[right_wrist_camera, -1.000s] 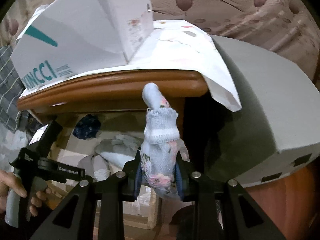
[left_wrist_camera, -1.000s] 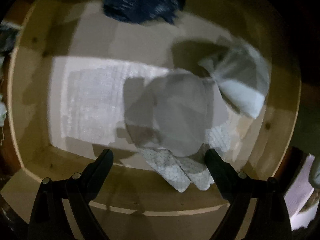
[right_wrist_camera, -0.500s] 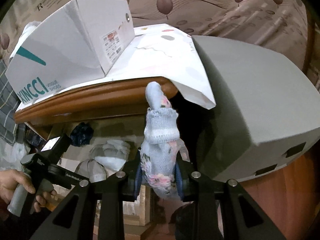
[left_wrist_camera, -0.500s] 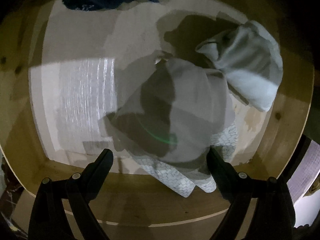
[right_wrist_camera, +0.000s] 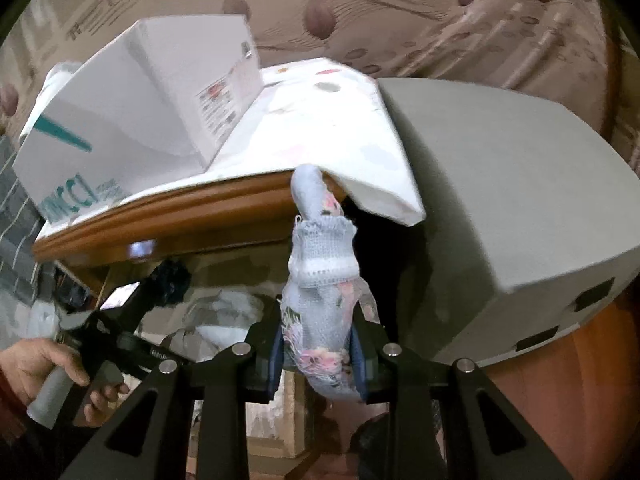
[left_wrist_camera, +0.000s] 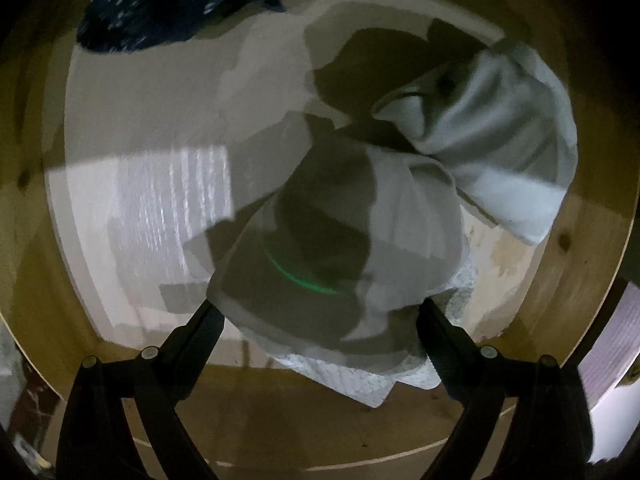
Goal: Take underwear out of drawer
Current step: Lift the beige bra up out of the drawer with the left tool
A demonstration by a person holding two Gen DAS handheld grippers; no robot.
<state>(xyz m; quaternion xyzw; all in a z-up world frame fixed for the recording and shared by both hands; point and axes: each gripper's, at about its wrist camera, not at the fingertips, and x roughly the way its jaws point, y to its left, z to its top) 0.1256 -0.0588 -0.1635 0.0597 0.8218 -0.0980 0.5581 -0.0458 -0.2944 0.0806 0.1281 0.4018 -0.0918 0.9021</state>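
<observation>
In the drawer (left_wrist_camera: pixel 552 264), a grey garment (left_wrist_camera: pixel 340 240) lies bunched near the front wall, between the spread fingers of the left tool (left_wrist_camera: pixel 318 316), which hangs over it without pinching. The step in hand looks like the reach for a second piece; next it must sink and close on a fold. The right tool (right_wrist_camera: pixel 316 354), outside the drawer, is pinched on a pale floral garment (right_wrist_camera: pixel 320 292). A whiter piece (left_wrist_camera: pixel 500 148) and a dark one (left_wrist_camera: pixel 176 4) lie behind, probably underwear too.

Pale floral underwear (right_wrist_camera: pixel 318 312) upright; grey underwear (left_wrist_camera: pixel 340 248), seemingly crumpled, in drawer (left_wrist_camera: pixel 580 240)
</observation>
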